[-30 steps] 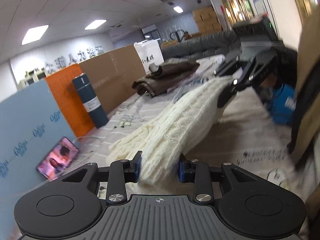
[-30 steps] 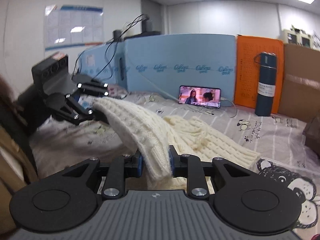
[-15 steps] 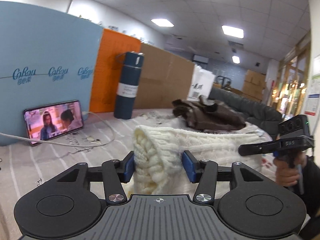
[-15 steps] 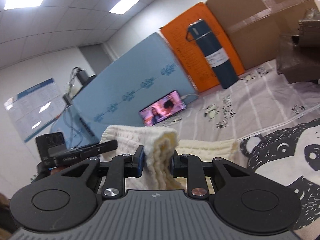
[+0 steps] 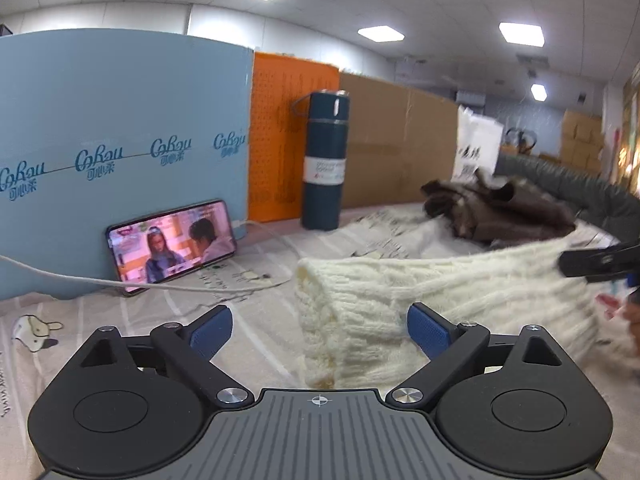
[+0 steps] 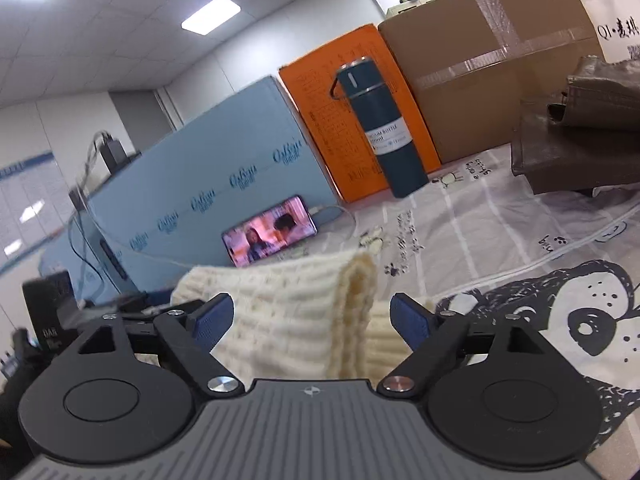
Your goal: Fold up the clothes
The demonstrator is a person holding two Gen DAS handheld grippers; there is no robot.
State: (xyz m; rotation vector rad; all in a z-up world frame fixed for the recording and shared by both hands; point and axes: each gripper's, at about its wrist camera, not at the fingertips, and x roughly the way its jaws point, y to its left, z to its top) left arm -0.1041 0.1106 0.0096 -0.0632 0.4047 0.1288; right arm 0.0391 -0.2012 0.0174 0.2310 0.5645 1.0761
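In the left wrist view, a blue board [image 5: 120, 140] printed with a repeated logo fills the upper left of the frame, a phone [image 5: 172, 246] showing a video propped against its foot with a white cable [image 5: 80, 280] trailing out toward the left edge. Right of it stand an orange panel [image 5: 286, 140] and a dark teal flask [image 5: 325, 160], upright on the patterned sheet [image 5: 248, 340], with a brown cardboard box [image 5: 400, 140] behind. Low in the centre, the left gripper [image 5: 319, 330] has its blue-padded fingers [image 5: 210, 330] spread wide apart, gripping nothing; the folded end of a cream knit sweater [image 5: 360, 312] lies between them, nearer the right finger, and stretches toward the right edge, where the dark tip of the other tool shows. A brown garment [image 5: 500, 212] is heaped in the upper right. In the right wrist view, the right gripper [image 6: 311, 322] is likewise open wide, the sweater's folded edge [image 6: 300, 312] standing between its fingers [image 6: 410, 320] without either pad pressing it. The phone [image 6: 270, 236] sits at mid-left, the flask [image 6: 380, 128] above centre, and a panda print on the sheet [image 6: 560, 320] at lower right.
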